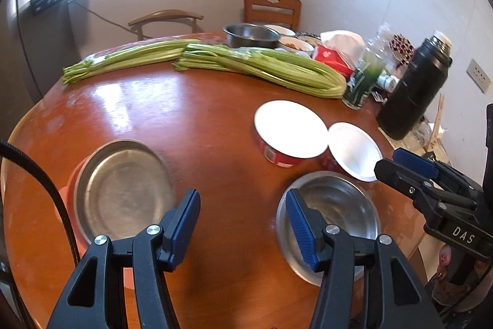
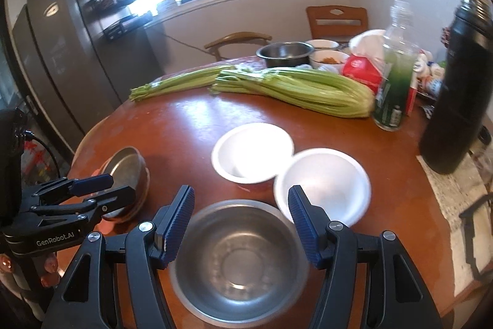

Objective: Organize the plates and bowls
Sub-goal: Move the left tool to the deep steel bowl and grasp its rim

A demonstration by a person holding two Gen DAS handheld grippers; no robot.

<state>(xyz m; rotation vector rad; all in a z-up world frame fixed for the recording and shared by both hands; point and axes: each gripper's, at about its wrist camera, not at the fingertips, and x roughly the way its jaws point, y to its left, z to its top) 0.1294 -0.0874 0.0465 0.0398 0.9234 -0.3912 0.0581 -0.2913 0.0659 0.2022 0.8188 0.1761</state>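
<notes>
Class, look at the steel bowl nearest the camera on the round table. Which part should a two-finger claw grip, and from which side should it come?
Grip the rim of the steel bowl, one finger inside and one outside the thin wall. It sits upright and empty, and probably too wide to span. Come from above on the near edge, since the white bowl sits close against its far right side. The right claw is open and empty.

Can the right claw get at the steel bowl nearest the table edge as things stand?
Probably yes. The right claw is open and empty, hovering over the steel bowl; nothing lies between them, though the red-sided white bowl sits close beside the rim.
</notes>
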